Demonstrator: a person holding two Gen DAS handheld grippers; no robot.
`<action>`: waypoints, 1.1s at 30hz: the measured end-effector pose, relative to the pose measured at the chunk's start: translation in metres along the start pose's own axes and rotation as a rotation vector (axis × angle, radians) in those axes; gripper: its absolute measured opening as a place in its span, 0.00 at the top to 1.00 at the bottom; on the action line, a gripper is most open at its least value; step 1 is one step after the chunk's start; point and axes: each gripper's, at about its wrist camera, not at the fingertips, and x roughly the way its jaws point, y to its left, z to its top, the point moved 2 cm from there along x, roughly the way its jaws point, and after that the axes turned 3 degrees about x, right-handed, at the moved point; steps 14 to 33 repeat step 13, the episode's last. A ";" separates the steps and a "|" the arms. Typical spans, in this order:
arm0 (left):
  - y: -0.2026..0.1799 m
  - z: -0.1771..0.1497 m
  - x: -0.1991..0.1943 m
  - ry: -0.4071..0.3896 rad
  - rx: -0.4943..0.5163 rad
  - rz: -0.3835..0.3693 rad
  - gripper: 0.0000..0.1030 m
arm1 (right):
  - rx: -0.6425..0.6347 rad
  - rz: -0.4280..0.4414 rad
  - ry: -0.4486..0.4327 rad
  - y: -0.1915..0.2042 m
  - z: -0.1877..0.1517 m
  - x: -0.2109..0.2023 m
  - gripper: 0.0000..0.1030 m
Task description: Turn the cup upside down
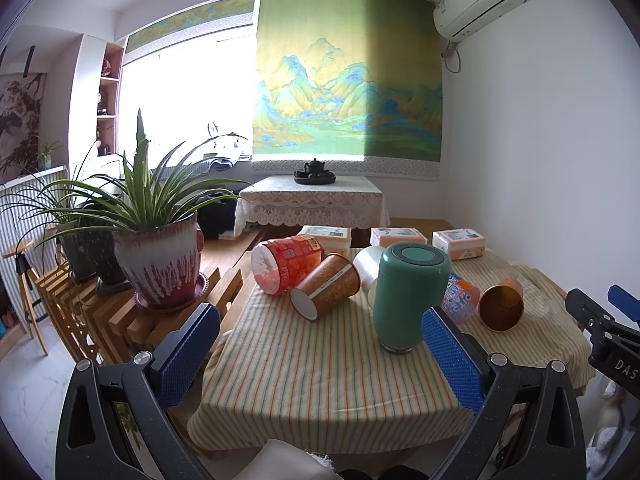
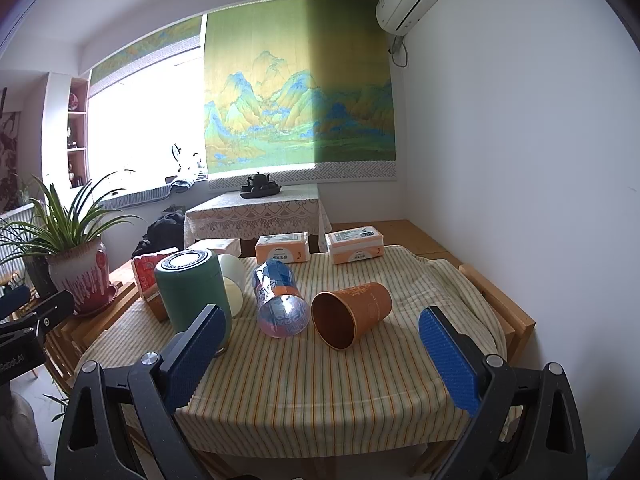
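Lying on its side on the yellow-and-green striped tablecloth [image 2: 320, 392], just ahead of the right gripper [image 2: 322, 314]: an orange paper cup [image 2: 354, 312] with a pale pattern, tapered, open mouth turned toward the camera and narrow base pointing away to the right. Probably the cup to flip, though not certain, with several others close by. To its left, nearly touching: a blue-printed clear plastic cup [image 2: 280, 300], also on its side. Further left, standing upright: a green cylindrical tumbler [image 1: 408, 292], seemingly base-up already with a metal rim against the cloth. Beyond that, toppled near the left edge: a patterned brown paper cup [image 1: 326, 286] and a red printed cup [image 1: 286, 264]. Right gripper spread wide, blue pads apart, holding nothing; left gripper [image 1: 320, 316] likewise spread wide and empty, short of the tumbler. Judged by look: very light, thin-walled, easily crushed, most so at the unsupported rim; dry paper, so not slippery against the textured pads. Best taken across the body around mid-height, or a little toward the stiffer base, with a gentle squeeze only. Likely to roll in an arc on the soft cloth if nudged, so close on both sides together. Then lift clear, turn mouth-down and set flat, away from the plastic cup.
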 end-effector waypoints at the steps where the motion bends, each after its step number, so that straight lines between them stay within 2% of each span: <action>1: 0.000 0.000 0.000 0.000 0.001 -0.001 0.01 | 0.001 0.001 0.000 0.000 0.000 0.000 0.07; 33: -0.006 -0.002 0.002 0.005 0.022 -0.020 0.01 | 0.008 -0.001 0.006 -0.003 -0.001 0.002 0.07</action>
